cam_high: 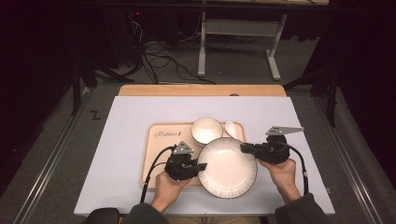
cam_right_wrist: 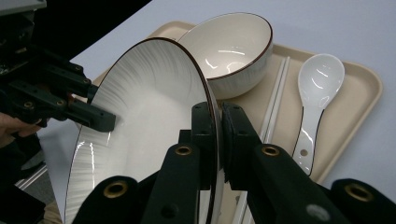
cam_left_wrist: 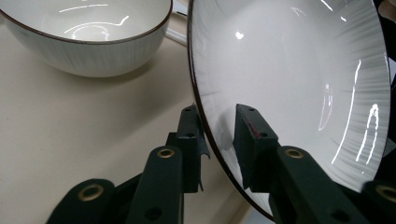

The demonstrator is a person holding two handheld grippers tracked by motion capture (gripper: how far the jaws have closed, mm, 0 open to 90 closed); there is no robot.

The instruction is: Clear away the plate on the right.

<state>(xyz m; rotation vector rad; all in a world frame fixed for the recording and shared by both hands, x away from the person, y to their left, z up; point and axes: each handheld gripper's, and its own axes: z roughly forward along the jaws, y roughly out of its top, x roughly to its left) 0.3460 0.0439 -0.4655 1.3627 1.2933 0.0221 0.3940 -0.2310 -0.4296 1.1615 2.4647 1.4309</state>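
While the room behind stays dark, a pale lavender mat [cam_high: 140, 116] is seen spread over a wooden table [cam_high: 201, 90], with grey carpet, loose cables [cam_high: 163, 60] and a white desk frame [cam_high: 238, 42] beyond it. On the mat a beige tray [cam_high: 161, 144] is set, carrying a bowl [cam_high: 207, 130], a white spoon [cam_high: 230, 129] and, in the right gripper view, what may be a pair of pale chopsticks [cam_right_wrist: 276, 98], though that is hard to confirm.

Now the plate [cam_high: 227, 166]: it is held over the tray's near right corner, just beside the bowl, its rim gripped from 2 sides. Being round, no long axis is offered; its hollow face is turned up toward the high camera, and the gripper views show it tilted.

The left gripper [cam_high: 198, 166] is seen at the plate's left rim, 1 jaw on each side of the rim; a thin gap is still visible, so the rim is bracketed rather than clearly pinched. The right gripper [cam_high: 243, 148] is clamped on the plate's far right rim, its pads pressed against both faces.
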